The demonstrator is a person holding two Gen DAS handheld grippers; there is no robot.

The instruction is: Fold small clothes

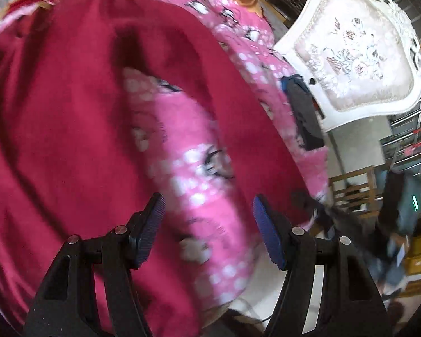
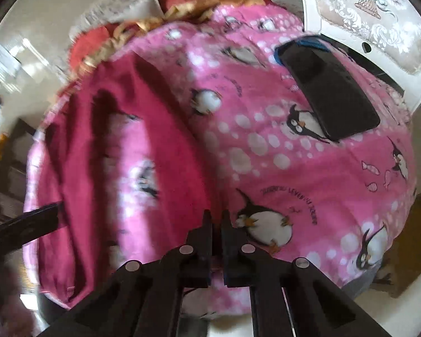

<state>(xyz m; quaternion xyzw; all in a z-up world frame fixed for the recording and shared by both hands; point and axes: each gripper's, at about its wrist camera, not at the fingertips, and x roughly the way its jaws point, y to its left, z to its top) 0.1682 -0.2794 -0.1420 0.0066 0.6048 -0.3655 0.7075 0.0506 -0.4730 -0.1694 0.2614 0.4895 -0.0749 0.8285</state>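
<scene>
A dark red garment [image 1: 56, 129] lies spread on a pink penguin-print blanket [image 1: 188, 157], with an opening that shows the blanket through it. My left gripper [image 1: 207, 210] is open and empty, just above the blanket at the garment's opening. In the right wrist view the red garment [image 2: 171, 157] lies on the left half of the blanket [image 2: 308, 174]. My right gripper [image 2: 216, 216] is shut on the garment's near right edge. The left gripper's arm [image 2: 22, 224] shows at the left edge.
A black phone [image 2: 331, 90] lies on the blanket at the far right, also seen in the left wrist view [image 1: 303, 112]. A white ornate chair [image 1: 359, 64] stands right of the blanket. Gold and red cloth [image 2: 182, 2] is bunched at the far edge.
</scene>
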